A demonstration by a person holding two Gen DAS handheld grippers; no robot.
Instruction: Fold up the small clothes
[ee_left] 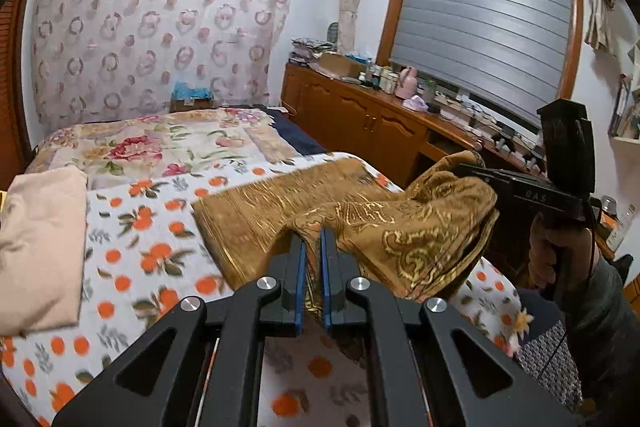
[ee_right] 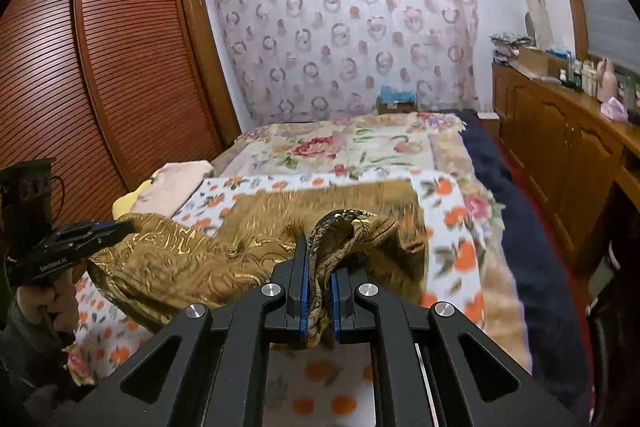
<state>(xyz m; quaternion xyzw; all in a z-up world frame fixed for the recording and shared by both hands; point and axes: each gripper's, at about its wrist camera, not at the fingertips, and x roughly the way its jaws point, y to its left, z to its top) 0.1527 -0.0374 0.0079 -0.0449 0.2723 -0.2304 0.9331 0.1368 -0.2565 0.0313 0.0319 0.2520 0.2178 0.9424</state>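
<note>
A brown garment with gold paisley pattern (ee_left: 360, 215) lies partly spread on the orange-flower bedsheet (ee_left: 136, 227). Its near edge is lifted off the bed. My left gripper (ee_left: 313, 239) is shut on the near left corner of the garment. My right gripper (ee_right: 320, 259) is shut on the near right corner, with cloth (ee_right: 248, 247) bunched between the blue pads. Each gripper shows in the other's view: the right one (ee_left: 480, 171) at the garment's right end, the left one (ee_right: 116, 225) at its left end. The far half of the garment lies flat.
A folded pale pink garment (ee_left: 40, 247) lies at the bed's left side, over something yellow (ee_right: 128, 201). A floral quilt (ee_left: 160, 143) covers the far bed. A louvred wooden wardrobe (ee_right: 100, 75) stands left. A cluttered wooden cabinet (ee_left: 380, 123) runs along the right under the window.
</note>
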